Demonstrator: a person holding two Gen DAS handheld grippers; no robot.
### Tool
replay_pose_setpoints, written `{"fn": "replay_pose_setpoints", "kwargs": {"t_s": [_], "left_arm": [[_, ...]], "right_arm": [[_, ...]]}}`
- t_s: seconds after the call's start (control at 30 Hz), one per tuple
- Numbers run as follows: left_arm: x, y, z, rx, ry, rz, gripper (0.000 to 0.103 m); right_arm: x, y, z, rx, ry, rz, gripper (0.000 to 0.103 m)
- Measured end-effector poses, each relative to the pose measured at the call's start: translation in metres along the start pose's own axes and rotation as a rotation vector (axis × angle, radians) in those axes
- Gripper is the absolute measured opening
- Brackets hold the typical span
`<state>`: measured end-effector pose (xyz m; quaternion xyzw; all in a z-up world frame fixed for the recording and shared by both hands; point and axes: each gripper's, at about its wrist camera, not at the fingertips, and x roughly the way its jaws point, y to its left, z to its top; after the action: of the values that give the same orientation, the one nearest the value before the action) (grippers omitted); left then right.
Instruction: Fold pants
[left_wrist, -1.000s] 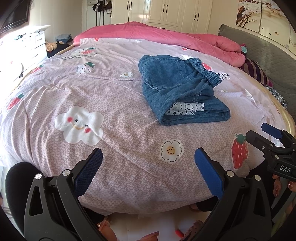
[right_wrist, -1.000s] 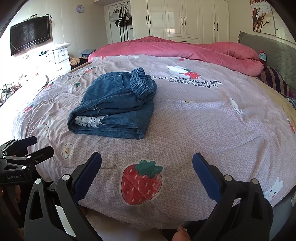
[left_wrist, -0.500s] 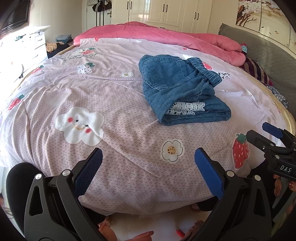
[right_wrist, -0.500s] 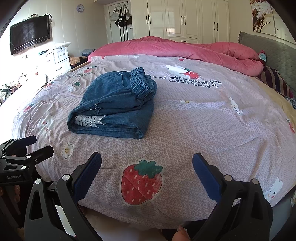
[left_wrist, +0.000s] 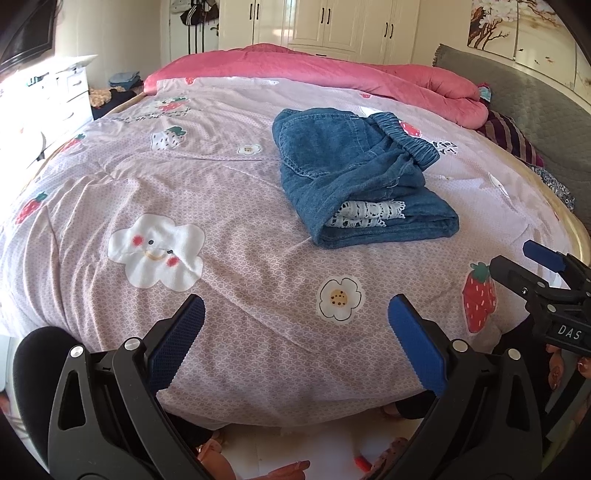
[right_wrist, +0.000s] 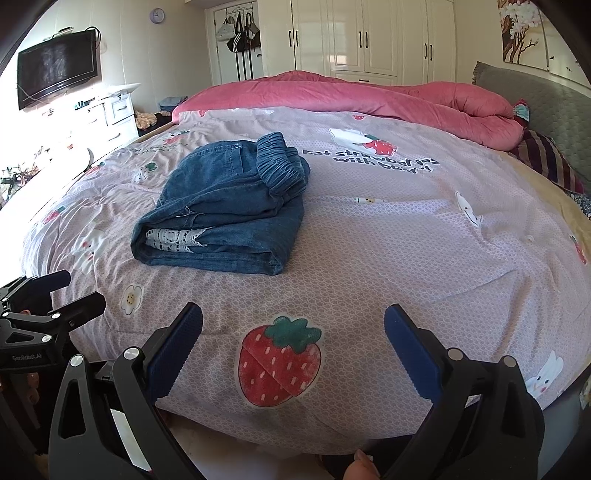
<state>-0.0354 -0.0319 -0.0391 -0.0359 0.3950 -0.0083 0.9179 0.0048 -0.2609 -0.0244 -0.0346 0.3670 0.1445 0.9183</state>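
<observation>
Blue denim pants (left_wrist: 354, 173) (right_wrist: 225, 206) lie folded in a compact stack on the pink printed bedspread (left_wrist: 221, 206) (right_wrist: 406, 240), with the elastic waistband on top and white lace trim showing at the near fold. My left gripper (left_wrist: 295, 332) hangs open over the bed's near edge, well short of the pants. My right gripper (right_wrist: 293, 339) is open too, above a strawberry print at the near edge. Each gripper shows at the side of the other's view, the right gripper (left_wrist: 543, 273) and the left gripper (right_wrist: 51, 299). Nothing is held.
A rolled pink quilt (left_wrist: 332, 70) (right_wrist: 351, 96) lies along the far side of the bed. A grey headboard (right_wrist: 535, 92) and a striped pillow (left_wrist: 513, 136) are at the right. White drawers (right_wrist: 118, 110) stand at the left, wardrobes behind.
</observation>
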Motion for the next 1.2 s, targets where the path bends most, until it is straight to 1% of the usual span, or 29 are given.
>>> {"fn": "replay_pose_setpoints", "kwargs": {"t_s": [0.3,0.43,0.53,0.63,0.7,0.73,0.8,0.9,0.93,1.0,1.1,1.13,1.17,1.2], "left_arm": [[-0.001,-0.003,0.001,0.025,-0.006,0.038,0.094],[-0.003,-0.001,0.002,0.016,-0.016,0.012,0.094],[-0.003,-0.003,0.003,0.021,-0.012,0.026,0.094],[-0.002,-0.006,0.003,0.051,-0.004,0.05,0.094],[0.0,-0.005,0.003,0.052,0.006,0.041,0.094],[0.002,-0.003,0.003,0.044,0.016,0.018,0.094],[0.004,0.0,0.005,0.033,0.025,0.003,0.094],[0.009,0.004,0.01,0.028,0.046,0.024,0.094],[0.011,0.008,0.012,0.025,0.048,0.012,0.094],[0.014,0.019,0.019,0.005,0.061,0.017,0.094],[0.02,0.053,0.045,-0.034,0.031,0.045,0.094],[0.028,0.073,0.059,-0.064,0.033,0.057,0.094],[0.037,0.089,0.071,-0.073,0.04,0.085,0.094],[0.048,0.106,0.082,-0.074,0.045,0.133,0.094]], "right_arm": [[0.0,-0.002,-0.001,0.003,0.002,-0.012,0.098],[0.0,-0.003,-0.002,0.011,0.006,-0.02,0.098],[0.001,-0.004,-0.002,0.012,0.011,-0.032,0.098],[0.003,-0.007,-0.003,0.02,0.017,-0.038,0.098],[0.004,-0.009,-0.003,0.029,0.021,-0.045,0.098],[0.004,-0.01,-0.003,0.033,0.021,-0.046,0.098],[0.004,-0.013,-0.003,0.04,0.02,-0.051,0.098],[0.006,-0.023,-0.003,0.061,0.018,-0.061,0.098],[0.007,-0.027,-0.002,0.07,0.02,-0.066,0.098],[0.009,-0.042,0.001,0.098,0.015,-0.081,0.098],[0.013,-0.071,0.012,0.153,0.014,-0.109,0.098],[0.015,-0.088,0.019,0.178,0.006,-0.137,0.098],[0.017,-0.104,0.026,0.196,-0.004,-0.175,0.098],[0.02,-0.122,0.035,0.21,-0.009,-0.209,0.098]]}}
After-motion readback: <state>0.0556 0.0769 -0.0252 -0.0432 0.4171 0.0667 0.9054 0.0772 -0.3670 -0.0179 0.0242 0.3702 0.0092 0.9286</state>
